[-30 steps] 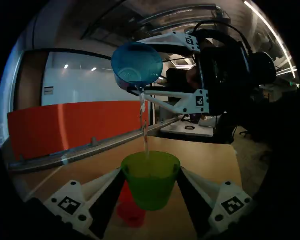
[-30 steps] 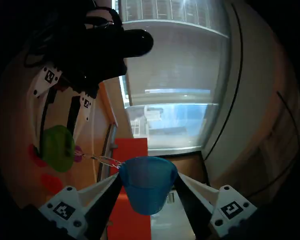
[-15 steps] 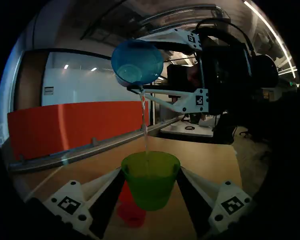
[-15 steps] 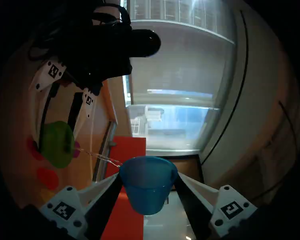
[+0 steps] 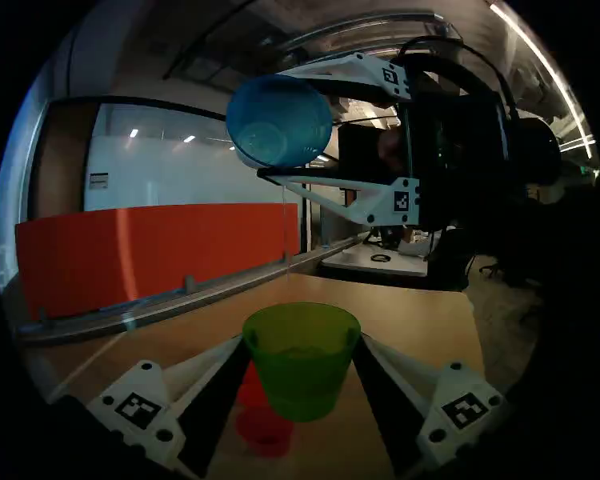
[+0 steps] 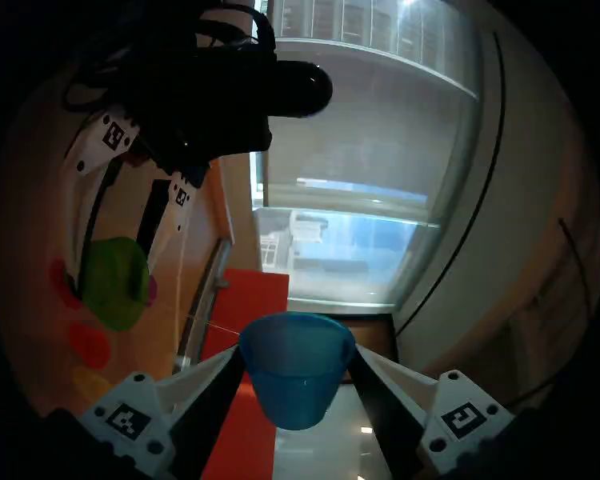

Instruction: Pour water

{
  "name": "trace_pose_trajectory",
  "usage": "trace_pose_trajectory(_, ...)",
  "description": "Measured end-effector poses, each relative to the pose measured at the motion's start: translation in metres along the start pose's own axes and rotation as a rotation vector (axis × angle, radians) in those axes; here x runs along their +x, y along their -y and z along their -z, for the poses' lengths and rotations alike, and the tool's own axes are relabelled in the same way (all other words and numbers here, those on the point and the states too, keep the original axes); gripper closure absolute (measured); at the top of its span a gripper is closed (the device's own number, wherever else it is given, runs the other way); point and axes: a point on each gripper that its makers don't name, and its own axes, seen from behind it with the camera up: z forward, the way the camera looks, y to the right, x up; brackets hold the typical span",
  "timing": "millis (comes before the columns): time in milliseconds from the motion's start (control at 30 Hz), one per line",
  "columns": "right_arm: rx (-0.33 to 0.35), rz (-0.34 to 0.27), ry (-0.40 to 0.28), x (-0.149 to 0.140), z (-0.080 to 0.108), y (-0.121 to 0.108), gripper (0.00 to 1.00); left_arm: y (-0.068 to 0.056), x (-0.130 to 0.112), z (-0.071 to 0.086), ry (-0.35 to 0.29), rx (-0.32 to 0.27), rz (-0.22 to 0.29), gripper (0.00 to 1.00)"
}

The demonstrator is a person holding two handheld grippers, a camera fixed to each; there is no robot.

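Blue cup (image 5: 278, 122), gripped by right gripper (image 6: 296, 356): stream (image 5: 285, 228) thinned to a bare thread, cup judged nearly drained. Green cup (image 5: 302, 364), gripped by left gripper (image 5: 302, 346): pour judged almost finished

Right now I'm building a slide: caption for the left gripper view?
Left gripper holds green cup beneath tipped blue cup in right gripper; thin trickle falls between them.

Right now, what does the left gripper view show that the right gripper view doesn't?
Left gripper view: straight into the mouth of the tipped blue cup; green cup seen side-on. Right gripper view: bright window; blue cup's outer wall; green cup's mouth. Shared: left claw gripping green cup, right claw gripping blue cup, thin trickle between them.
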Motion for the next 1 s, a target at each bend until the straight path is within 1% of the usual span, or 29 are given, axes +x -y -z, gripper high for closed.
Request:
trace_pose_trajectory(367, -0.006, 0.013, 0.002, 0.000, 0.001, 0.001, 0.10, 0.000, 0.000, -0.002, 0.001, 0.001, -0.002, 0.14)
trace_pose_trajectory(467, -0.008, -0.013, 0.001, 0.001, 0.001, 0.002, 0.10, 0.000, 0.000, -0.002, 0.001, 0.000, -0.003, 0.14)
trace_pose_trajectory(567, -0.011, -0.082, -0.001, 0.000, 0.001, 0.003, 0.10, 0.000, 0.001, -0.003, 0.002, 0.000, -0.003, 0.14)
trace_pose_trajectory(667, -0.012, -0.184, -0.004, 0.000, 0.002, 0.005, 0.10, 0.000, 0.001, -0.002, 0.003, 0.002, -0.004, 0.15)
trace_pose_trajectory(767, -0.009, -0.308, -0.004, -0.001, 0.004, 0.009, 0.10, 0.001, 0.001, -0.001, 0.003, 0.007, -0.005, 0.14)
trace_pose_trajectory(900, -0.011, -0.490, -0.008, -0.002, 0.008, 0.014, 0.10, 0.003, 0.000, 0.000, 0.005, 0.011, -0.004, 0.14)
trace_pose_trajectory(1000, -0.009, -0.598, -0.007, -0.004, 0.010, 0.019, 0.10, 0.004, 0.000, 0.001, 0.009, 0.017, -0.007, 0.15)
